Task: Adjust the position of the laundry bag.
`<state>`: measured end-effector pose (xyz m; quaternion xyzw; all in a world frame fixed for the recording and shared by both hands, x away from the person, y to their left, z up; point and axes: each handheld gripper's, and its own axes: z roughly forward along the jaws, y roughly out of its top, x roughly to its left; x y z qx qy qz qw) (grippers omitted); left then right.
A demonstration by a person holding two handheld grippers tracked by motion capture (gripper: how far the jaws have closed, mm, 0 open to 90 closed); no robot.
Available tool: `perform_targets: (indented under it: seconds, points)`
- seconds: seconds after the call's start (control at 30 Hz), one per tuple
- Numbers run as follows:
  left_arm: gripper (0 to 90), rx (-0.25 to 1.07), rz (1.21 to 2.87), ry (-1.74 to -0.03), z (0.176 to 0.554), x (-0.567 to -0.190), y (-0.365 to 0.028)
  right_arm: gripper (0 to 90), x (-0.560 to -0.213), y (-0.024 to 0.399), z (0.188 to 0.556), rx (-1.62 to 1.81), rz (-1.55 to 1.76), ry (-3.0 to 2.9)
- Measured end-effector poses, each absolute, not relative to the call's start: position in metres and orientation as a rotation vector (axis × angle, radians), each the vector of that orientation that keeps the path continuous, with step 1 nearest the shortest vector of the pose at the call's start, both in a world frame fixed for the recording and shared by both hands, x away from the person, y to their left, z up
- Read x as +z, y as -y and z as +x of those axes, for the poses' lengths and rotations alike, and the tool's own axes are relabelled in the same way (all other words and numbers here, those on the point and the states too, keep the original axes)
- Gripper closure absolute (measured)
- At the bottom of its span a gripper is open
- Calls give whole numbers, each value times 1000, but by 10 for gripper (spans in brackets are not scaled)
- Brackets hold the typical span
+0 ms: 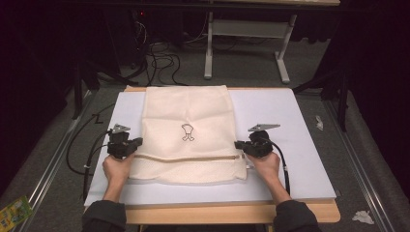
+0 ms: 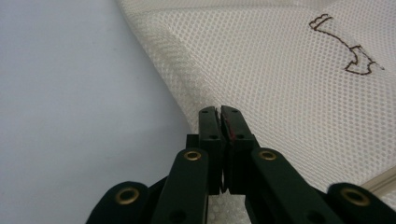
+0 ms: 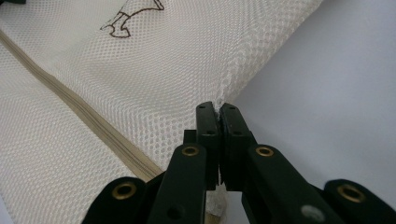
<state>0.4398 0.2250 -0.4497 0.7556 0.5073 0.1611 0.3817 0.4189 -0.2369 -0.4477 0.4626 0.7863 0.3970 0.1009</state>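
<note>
A cream mesh laundry bag (image 1: 186, 133) is laid flat along the middle of the bench (image 1: 300, 145), its long axis running from the near edge to the far edge, where its top end reaches. A zip (image 1: 186, 158) crosses it parallel to the near edge, and a small dark printed figure (image 1: 187, 132) is seen above the zip. The bag's left side seam is pinched by the left claw (image 1: 137, 142), whose jaws are closed on the mesh edge (image 2: 205, 100). The right side seam is gripped likewise by the right claw (image 1: 239, 144), its jaws pressed together on the fabric (image 3: 224, 88). Both grips are placed just above the zip line, level with each other, so the bag lies between the claws. A fold across the long axis is judged likely.
</note>
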Motion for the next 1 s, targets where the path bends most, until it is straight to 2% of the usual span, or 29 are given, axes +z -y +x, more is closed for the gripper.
perform_targets:
  seconds: [1.0]
  points:
    - [882,375,1958,-1147,439,-447,-159,894,-443,304,393,1169,1459,-2189]
